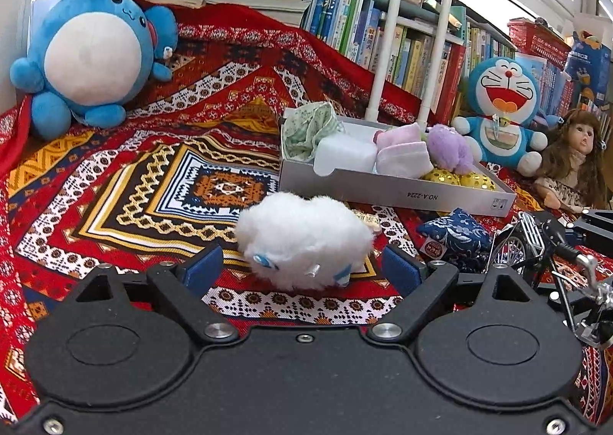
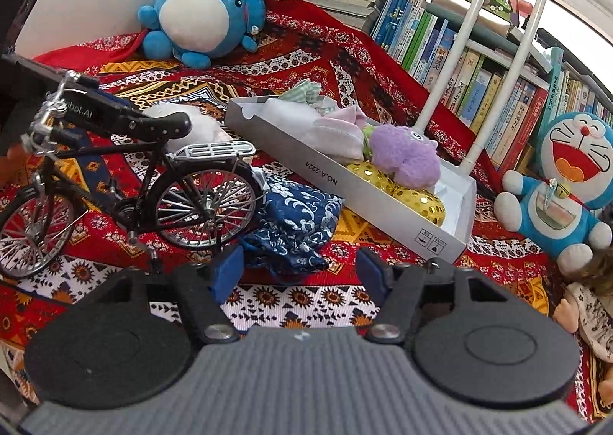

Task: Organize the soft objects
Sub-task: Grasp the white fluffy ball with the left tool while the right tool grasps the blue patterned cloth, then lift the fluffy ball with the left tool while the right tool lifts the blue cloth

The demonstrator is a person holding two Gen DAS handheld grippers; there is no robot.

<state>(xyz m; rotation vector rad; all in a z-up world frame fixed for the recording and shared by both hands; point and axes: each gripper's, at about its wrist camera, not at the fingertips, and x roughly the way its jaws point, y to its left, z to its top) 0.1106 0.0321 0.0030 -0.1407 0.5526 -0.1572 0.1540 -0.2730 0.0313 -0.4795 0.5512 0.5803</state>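
A red patterned cloth point(image 1: 115, 174) covers the whole surface, with a row of books point(image 2: 479, 90) standing along its far edge. On it, the round blue plush point(image 1: 92, 51) sits at the far left and the blue cat plush point(image 2: 567, 189) at the right, both seen by each camera. The shallow grey box point(image 1: 394, 191) lies between them and holds a green floral cloth, pale pink folded pieces, a purple plush point(image 2: 406, 155) and gold sequined balls point(image 2: 425, 203); the left wrist view looks across its long side, while the right wrist view looks along it and shows bare white floor at its near end. The model bicycle point(image 2: 126, 182) appears whole only in the right wrist view, standing just left of the blue floral pouch point(image 2: 295, 220); the left wrist view catches only its rear wheel and rack at the right edge. The long-haired doll point(image 1: 571, 159) shows clearly in the left view alone. The white fluffy plush point(image 1: 306, 243) lies on the cloth between the spread fingers of the left gripper point(image 1: 302, 270), neither pad touching it. The right gripper point(image 2: 299, 274) stands open too, the pouch just ahead of its jaws and not clasped.
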